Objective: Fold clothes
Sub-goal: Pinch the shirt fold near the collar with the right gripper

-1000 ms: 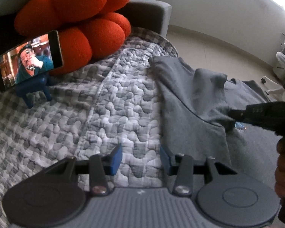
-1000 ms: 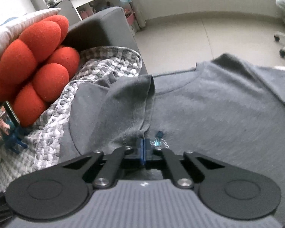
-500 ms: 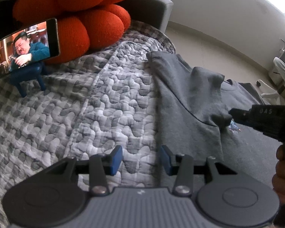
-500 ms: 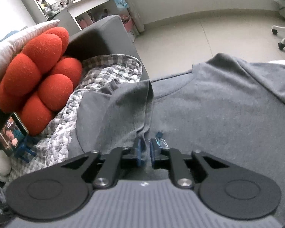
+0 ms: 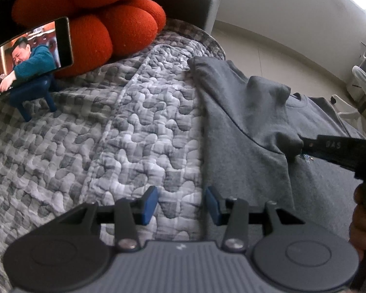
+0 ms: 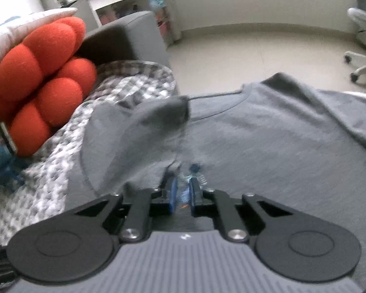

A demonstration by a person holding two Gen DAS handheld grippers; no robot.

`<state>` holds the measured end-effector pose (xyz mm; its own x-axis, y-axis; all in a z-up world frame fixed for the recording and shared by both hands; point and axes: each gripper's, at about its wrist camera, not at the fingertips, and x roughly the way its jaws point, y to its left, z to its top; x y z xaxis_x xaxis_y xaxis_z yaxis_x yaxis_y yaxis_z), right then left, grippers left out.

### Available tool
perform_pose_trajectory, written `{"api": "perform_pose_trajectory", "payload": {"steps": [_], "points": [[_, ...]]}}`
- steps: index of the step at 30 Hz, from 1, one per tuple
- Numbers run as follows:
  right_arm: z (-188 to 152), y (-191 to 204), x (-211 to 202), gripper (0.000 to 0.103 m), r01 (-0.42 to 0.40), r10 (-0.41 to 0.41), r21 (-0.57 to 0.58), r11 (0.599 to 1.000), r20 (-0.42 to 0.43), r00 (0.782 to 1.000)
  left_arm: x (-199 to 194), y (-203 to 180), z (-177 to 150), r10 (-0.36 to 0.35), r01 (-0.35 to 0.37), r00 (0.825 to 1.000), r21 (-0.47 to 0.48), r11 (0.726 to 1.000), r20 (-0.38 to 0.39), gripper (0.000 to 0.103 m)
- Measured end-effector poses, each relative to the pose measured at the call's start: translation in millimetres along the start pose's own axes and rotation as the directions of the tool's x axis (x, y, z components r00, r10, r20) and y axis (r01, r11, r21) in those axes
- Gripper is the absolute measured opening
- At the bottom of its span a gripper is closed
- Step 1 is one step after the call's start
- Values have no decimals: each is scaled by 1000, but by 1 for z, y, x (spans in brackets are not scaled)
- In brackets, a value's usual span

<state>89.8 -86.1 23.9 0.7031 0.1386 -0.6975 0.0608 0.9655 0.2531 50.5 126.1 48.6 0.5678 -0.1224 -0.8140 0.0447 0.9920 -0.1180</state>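
A grey T-shirt [image 5: 244, 131] lies spread on the quilted sofa cover, its left sleeve folded in over the chest [image 6: 139, 131]. My left gripper [image 5: 181, 204] is open and empty, low over the quilt at the shirt's left edge. My right gripper [image 6: 183, 193] sits on the shirt's chest by a small blue print [image 6: 195, 171]; its jaws stand a narrow gap apart with no cloth between them. In the left wrist view the right gripper [image 5: 302, 145] touches the sleeve's bunched tip.
A grey-and-white quilt [image 5: 109, 134] covers the sofa. An orange knot cushion [image 5: 114, 19] and a phone on a blue stand [image 5: 29, 56] sit at the back left. A grey armrest [image 6: 124, 39], bare floor and an office chair base [image 6: 361, 61] lie beyond.
My right gripper has opened from shut and let go of the sleeve, which now lies on the chest. The left gripper has crept forward, still open.
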Motion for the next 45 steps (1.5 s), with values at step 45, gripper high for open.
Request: {"api": "perform_pose_trajectory", "payload": {"steps": [45], "points": [[-16, 46, -28, 21, -118, 96, -253, 960, -96, 991, -10, 7, 5, 7, -8, 1000, -44, 999, -23, 44]]}}
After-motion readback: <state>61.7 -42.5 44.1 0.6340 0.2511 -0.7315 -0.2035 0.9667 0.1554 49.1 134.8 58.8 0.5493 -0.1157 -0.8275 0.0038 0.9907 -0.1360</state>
